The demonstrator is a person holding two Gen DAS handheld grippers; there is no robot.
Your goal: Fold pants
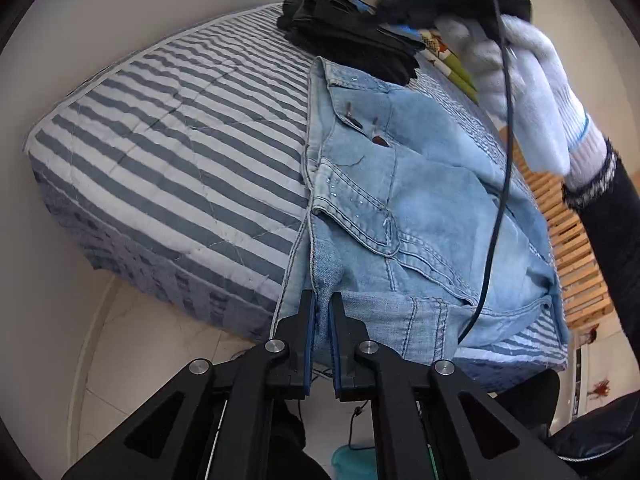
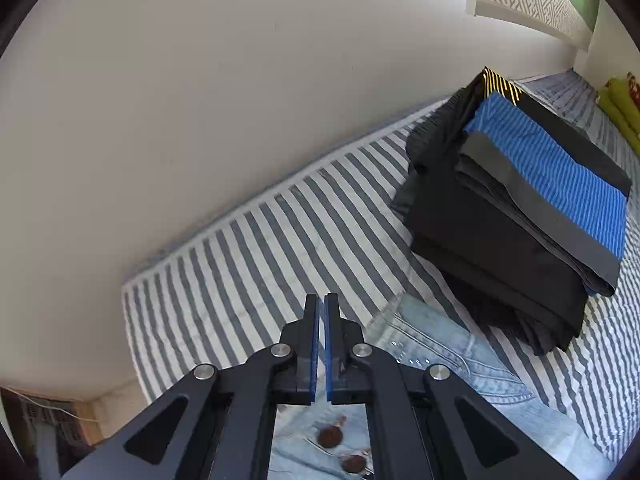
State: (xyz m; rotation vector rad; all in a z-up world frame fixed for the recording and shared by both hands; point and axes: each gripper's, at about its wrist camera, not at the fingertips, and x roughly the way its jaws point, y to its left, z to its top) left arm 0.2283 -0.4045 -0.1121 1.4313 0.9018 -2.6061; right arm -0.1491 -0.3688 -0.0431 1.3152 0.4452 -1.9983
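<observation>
Jeans (image 1: pixel 420 208): light denim, partly folded, bunched on striped bed (image 1: pixel 168 120) beside the dark folded stack (image 1: pixel 348 40).
Left gripper (image 1: pixel 322 300): jaws clamp a denim edge.
Right gripper (image 2: pixel 322 308): jaws closed, empty.
Remaining: final fold, likely.

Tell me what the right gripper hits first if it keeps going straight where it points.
Probably the striped bedcover just past the jeans; the shut right gripper holds nothing. Depth is unclear.
</observation>
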